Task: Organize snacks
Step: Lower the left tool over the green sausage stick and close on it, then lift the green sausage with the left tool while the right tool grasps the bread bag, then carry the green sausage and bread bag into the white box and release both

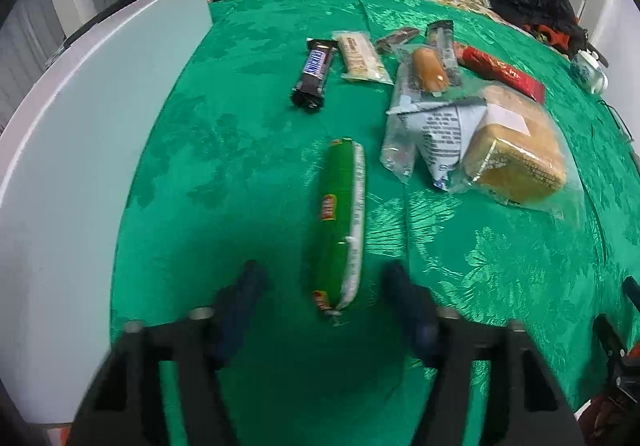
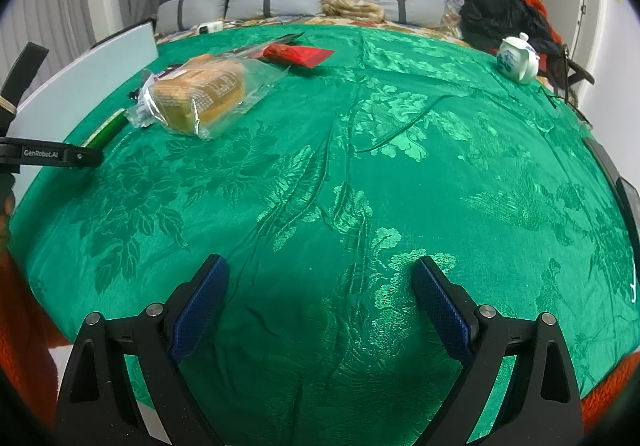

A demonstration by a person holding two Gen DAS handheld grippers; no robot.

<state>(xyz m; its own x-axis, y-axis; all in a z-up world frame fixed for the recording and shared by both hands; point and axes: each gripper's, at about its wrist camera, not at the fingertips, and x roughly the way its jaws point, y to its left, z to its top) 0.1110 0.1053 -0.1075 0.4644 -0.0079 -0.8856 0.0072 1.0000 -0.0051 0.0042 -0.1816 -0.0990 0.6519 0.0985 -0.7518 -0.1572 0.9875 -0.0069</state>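
One glossy green tube-shaped snack pack lies on the patterned green cloth between the parted, empty left gripper pads, while the right gripper gapes wide, holding nothing.

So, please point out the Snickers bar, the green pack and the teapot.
Snickers bar (image 1: 315,67): left wrist view, on its blue lettering.
Green pack (image 1: 336,222): left wrist view, mid-body.
Teapot (image 2: 516,60): right wrist view, on its white belly.

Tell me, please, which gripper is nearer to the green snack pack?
Left. The left gripper has the green snack pack between its open fingers; the right gripper hovers over bare cloth, well off to the side.
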